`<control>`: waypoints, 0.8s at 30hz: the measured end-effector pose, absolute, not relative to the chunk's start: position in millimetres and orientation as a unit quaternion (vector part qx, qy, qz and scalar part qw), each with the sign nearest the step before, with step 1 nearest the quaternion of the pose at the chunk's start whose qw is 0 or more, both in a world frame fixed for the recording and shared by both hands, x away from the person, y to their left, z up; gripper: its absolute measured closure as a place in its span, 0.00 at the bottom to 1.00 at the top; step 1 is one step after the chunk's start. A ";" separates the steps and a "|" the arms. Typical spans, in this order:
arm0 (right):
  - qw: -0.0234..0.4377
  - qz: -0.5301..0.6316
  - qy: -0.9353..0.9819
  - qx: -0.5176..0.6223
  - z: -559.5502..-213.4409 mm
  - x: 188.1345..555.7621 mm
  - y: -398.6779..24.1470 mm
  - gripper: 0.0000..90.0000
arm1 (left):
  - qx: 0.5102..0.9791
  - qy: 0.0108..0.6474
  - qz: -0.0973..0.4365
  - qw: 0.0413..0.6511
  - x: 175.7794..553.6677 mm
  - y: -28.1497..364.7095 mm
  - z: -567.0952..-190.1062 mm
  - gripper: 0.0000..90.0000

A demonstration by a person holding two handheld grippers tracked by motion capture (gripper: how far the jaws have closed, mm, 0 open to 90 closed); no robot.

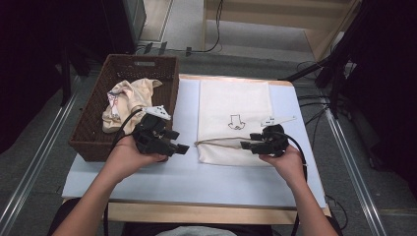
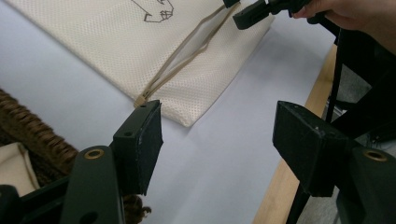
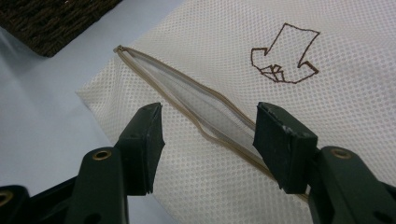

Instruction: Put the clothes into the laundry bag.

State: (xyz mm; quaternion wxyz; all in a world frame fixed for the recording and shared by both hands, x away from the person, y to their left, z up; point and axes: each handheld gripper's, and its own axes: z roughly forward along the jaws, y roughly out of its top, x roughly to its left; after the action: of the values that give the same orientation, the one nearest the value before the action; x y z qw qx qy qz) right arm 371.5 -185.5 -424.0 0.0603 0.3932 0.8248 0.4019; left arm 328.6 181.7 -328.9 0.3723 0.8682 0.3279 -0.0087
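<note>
A cream mesh bag [image 1: 233,110] with a small line drawing lies flat on the white table [image 1: 196,177]. Its zipper opening [image 3: 196,105] along the near edge gapes a little. My right gripper [image 1: 248,141] hovers over that zipper's right part, jaws open, the zipper running between them [image 3: 210,140] with no pad pressing on it. My left gripper [image 1: 181,141] is held above the table beside the basket's front right corner, open, with nothing between its pads [image 2: 217,140]. From the left gripper view the bag [image 2: 116,42] and the right gripper [image 2: 254,11] lie ahead.
A dark wicker basket [image 1: 93,142] stands at the table's left with a crumpled cream garment [image 1: 125,101] inside. The table's wooden front edge [image 2: 280,186] is close on the near side. Black stands and cables [image 1: 334,73] are at the right.
</note>
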 end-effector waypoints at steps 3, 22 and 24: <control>0.059 0.401 0.825 0.394 -424.0 371.5 -184.6 0.48 | 0.864 0.332 -0.012 0.379 328.5 187.7 -325.2 0.37; 0.056 0.402 0.829 0.385 -423.3 375.0 -177.3 0.48 | 0.844 0.376 0.012 0.381 330.6 229.3 -310.6 0.35; 0.056 0.402 0.830 0.383 -423.1 375.6 -176.9 0.48 | 0.839 0.385 0.020 0.383 330.0 235.3 -308.1 0.35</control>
State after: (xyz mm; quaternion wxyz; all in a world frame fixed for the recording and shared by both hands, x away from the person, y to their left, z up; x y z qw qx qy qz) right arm 375.6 -176.9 -423.1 0.0562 0.3831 0.8297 0.4021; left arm 330.0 235.3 -308.1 0.3834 0.8395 0.3846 0.0197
